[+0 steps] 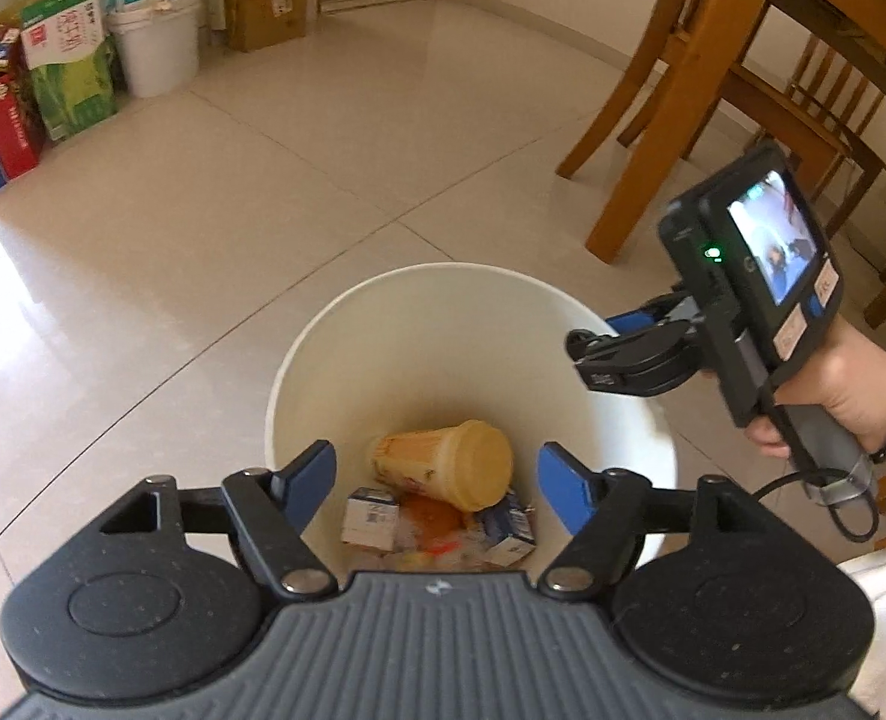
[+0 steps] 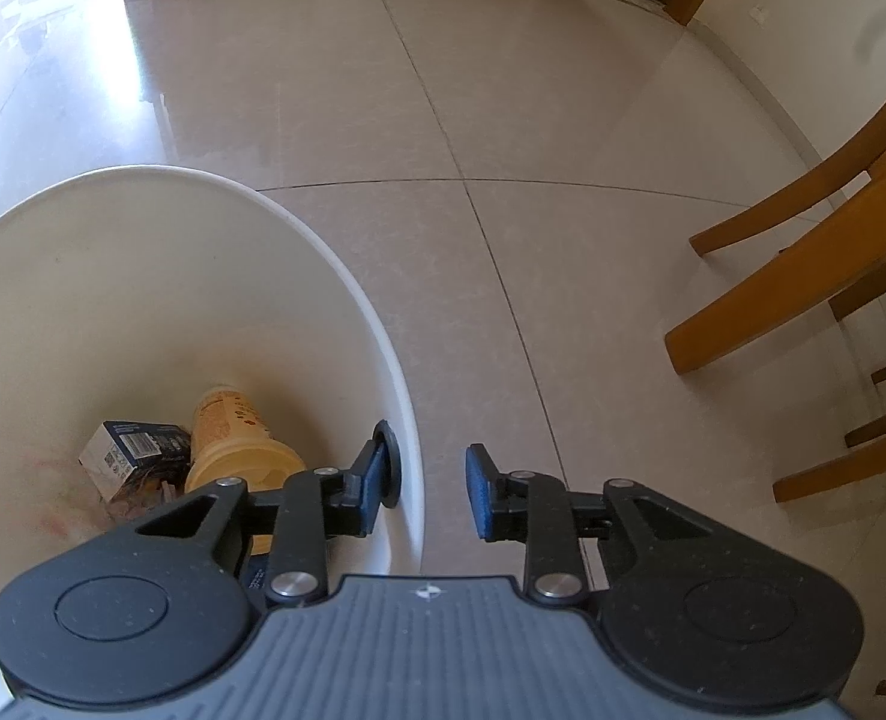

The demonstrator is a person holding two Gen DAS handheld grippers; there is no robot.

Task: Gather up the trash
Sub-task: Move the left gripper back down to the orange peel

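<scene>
While left tongs (image 1: 435, 453) and right tongs (image 2: 428, 450) both agape, empty; one bin (image 1: 443, 324); one cup (image 1: 449, 462); two cartons (image 1: 371, 516)

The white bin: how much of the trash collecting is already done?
Done: a yellow cup and small cartons lie inside the white bin. In hand: nothing; the left gripper is open above it, the right gripper straddles its rim. Left: no trash shows on the floor.

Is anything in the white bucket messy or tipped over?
Yes. The yellow cup lies on its side at the bottom of the white bucket, resting on small cartons and wrappers. An orange smear shows beneath it, which may be a spill. The floor tiles around the bucket look clean.
</scene>
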